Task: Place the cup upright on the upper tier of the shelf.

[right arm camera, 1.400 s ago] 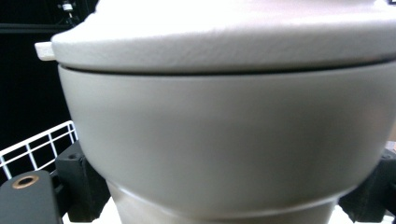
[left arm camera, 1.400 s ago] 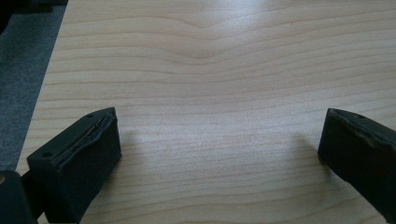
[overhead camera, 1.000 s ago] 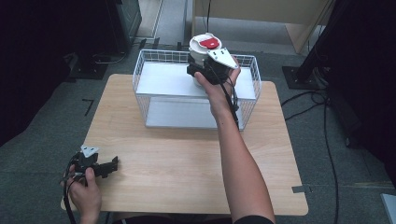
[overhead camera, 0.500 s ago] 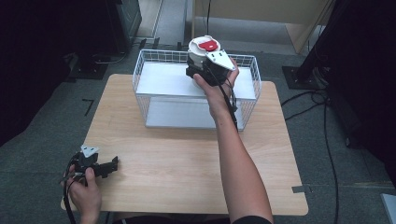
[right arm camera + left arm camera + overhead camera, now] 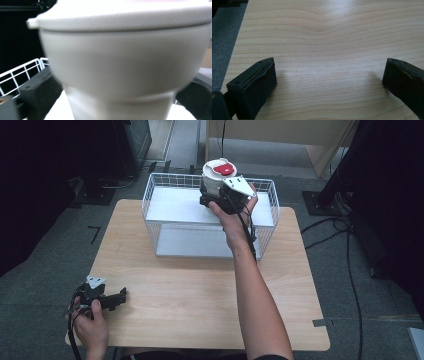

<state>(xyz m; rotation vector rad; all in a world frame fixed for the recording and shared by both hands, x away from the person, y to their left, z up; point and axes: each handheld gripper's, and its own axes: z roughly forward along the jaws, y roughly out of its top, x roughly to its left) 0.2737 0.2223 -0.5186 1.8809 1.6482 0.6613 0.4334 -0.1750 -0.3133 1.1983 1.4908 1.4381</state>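
Right gripper (image 5: 216, 196) clamped on white lidded cup (image 5: 216, 176), held above wire basket (image 5: 155, 195) at upper centre, seemingly mid-transfer with cup yet to be set down; left gripper (image 5: 117, 297) spread wide, idle at lower left on table (image 5: 200, 285).

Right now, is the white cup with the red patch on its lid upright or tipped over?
Upright. The white cup stands with its lid level on top, gripped at its sides by the right gripper above the wire basket.

A pale wooden table (image 5: 200, 290) stands on grey carpet (image 5: 45, 270), with dark equipment stands (image 5: 345, 175) behind.
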